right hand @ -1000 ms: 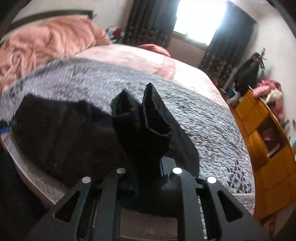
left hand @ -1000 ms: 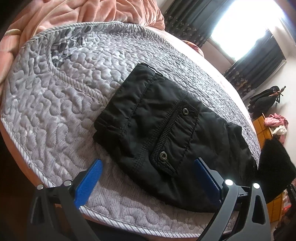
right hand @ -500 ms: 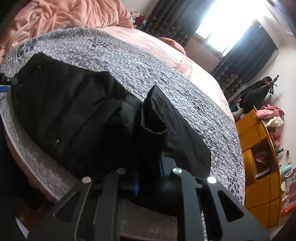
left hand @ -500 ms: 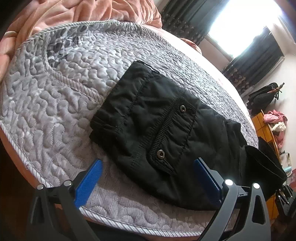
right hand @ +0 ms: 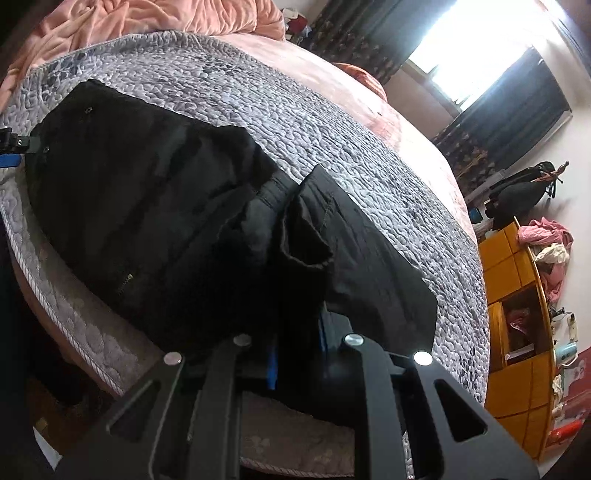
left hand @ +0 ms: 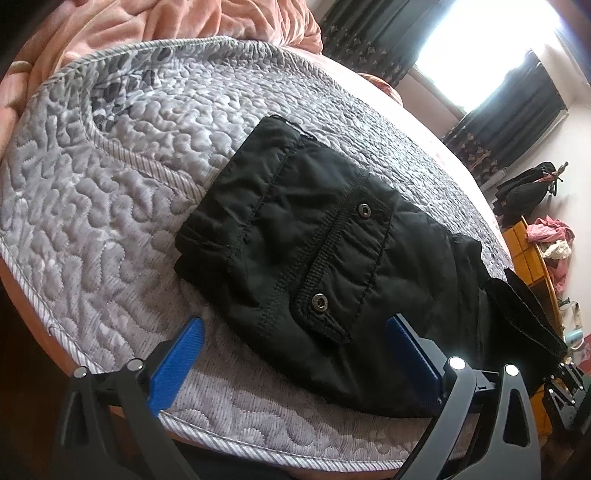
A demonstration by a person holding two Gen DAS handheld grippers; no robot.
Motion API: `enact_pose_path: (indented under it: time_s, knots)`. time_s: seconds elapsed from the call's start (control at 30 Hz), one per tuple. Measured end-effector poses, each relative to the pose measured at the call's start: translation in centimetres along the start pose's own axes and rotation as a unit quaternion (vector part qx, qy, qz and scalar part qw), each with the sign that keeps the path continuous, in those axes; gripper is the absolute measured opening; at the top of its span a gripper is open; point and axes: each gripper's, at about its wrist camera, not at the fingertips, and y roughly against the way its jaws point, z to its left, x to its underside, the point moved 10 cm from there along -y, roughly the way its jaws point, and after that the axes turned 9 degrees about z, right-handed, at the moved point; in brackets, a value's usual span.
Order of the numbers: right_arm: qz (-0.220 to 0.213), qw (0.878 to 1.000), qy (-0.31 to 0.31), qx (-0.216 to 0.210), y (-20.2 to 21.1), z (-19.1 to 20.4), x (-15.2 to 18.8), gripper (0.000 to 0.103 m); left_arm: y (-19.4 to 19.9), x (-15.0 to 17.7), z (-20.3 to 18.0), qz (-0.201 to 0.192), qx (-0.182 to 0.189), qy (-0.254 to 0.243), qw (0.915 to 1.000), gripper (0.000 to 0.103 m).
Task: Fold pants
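1. Right claw (right hand: 295, 350): angled steeply down at the near bed edge, blue pads almost together, clenched on a bunched fold of the pants (right hand: 147, 206). Gripped cloth stands up just ahead of the fingertips as a cuff-like pocket of fabric.
2. Left claw (left hand: 295, 347): same steep downward tilt, released; blue pads (left hand: 177, 362) stand wide apart. Pants hem lies between them; neither pad presses it.
3. Pants: black, padded, matte nylon-like shell with puckered stitch lines. Ahead of the left claw, a pocket flap with two metal snaps (left hand: 319, 302) and a gathered elastic waistband at the far end. Ahead and left of the right claw, a zip pull shows near the bed edge.
4. Pants lie flat on the quilt (left hand: 92, 206), the bulk stretching between the two claws; one end lifted in the right claw.
5. Quilt: grey, squiggle-stitched, ribbed border, rounded edge under both claws.
6. Beyond: crumpled pink blanket (left hand: 155, 26), soft plush. Far right of the right claw: orange cabinet (right hand: 517, 302), clothes heaped on top.
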Motion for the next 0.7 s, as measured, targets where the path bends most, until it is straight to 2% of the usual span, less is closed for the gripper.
enact_pose_path:
  time_s: [0.3, 0.7]
  knots:
    - [0.006, 1.0, 0.021, -0.01, -0.6, 0.7, -0.5, 0.015, -1.0, -0.2, -0.2, 0.014, -0.01, -0.001, 0.9999, 0.099]
    - [0.013, 0.998, 0.055, 0.009, -1.7, 2.5, -0.4, 0.015, -1.1, -0.1, -0.1, 0.019, -0.001, 0.006, 0.9998, 0.099]
